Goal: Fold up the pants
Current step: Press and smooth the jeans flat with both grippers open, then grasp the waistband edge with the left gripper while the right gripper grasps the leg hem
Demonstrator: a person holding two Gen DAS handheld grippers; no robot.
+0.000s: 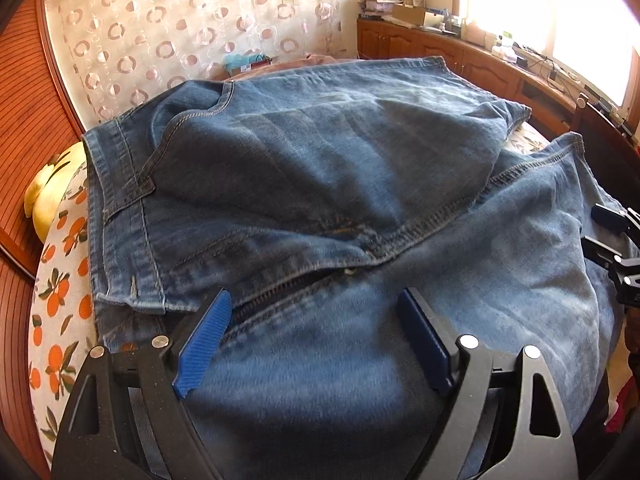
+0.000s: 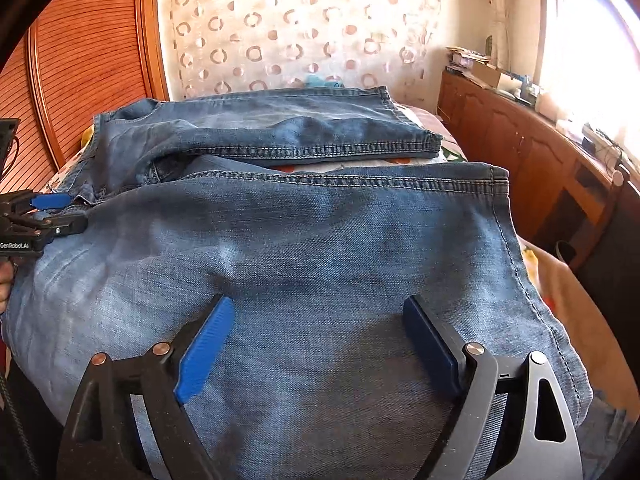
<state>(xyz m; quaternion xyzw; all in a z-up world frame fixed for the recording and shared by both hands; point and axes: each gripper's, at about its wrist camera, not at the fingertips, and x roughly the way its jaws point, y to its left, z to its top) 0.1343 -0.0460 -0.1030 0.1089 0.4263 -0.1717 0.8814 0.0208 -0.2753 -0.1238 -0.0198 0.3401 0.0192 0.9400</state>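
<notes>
The bed (image 1: 60, 248), under an orange-print sheet, carries the blue jeans (image 1: 320, 184), spread with both legs lying side by side, rumpled. Left tool (image 1: 316, 320) and right tool (image 2: 320, 320) hover wide open above denim, gripping nothing.

jeans (image 2: 304, 248): blue denim, kinda faded
pose: spread flat on the bed, legs side by side
waistband (image 1: 116, 216): at the left end

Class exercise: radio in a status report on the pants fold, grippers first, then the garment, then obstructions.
Left gripper open, right gripper open, both over denim, nothing pinched. Jeans spread on the bed, legs apart, not yet folded. Nothing in the way.
</notes>
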